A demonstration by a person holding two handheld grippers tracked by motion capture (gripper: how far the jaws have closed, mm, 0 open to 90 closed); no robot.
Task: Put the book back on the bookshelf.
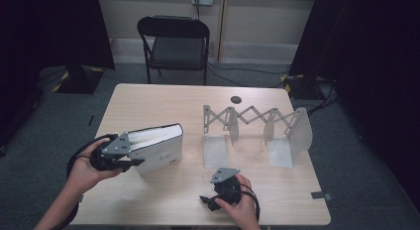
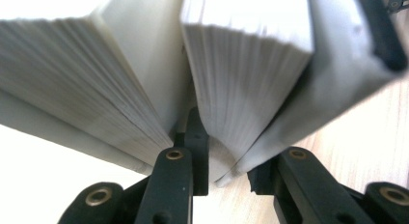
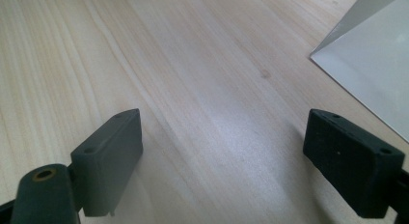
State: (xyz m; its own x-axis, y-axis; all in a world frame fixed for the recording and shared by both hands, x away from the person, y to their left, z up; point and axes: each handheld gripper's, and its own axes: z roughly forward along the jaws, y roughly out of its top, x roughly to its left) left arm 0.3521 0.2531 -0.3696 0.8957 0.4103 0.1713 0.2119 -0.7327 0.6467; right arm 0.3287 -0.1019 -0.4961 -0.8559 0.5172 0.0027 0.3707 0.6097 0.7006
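A thick white book (image 1: 159, 142) lies tilted on the left half of the wooden table (image 1: 163, 103). From the left, my left gripper (image 1: 134, 159) is shut on its near end. In the left gripper view the jaws of the left gripper (image 2: 231, 172) pinch a block of pages and one cover of the book (image 2: 241, 64), while the other pages fan away to the left. My right gripper (image 1: 220, 184) sits low near the table's front edge. Its jaws stand wide apart over bare wood, and the right gripper (image 3: 222, 156) is open with nothing between them.
A white accordion book rack (image 1: 257, 122) with upright dividers stands on the right half of the table; one flat foot (image 3: 371, 74) lies just ahead and to the right of my right gripper. A dark round hole (image 1: 236, 99) marks the far edge. A black folding chair (image 1: 173, 41) stands behind the table.
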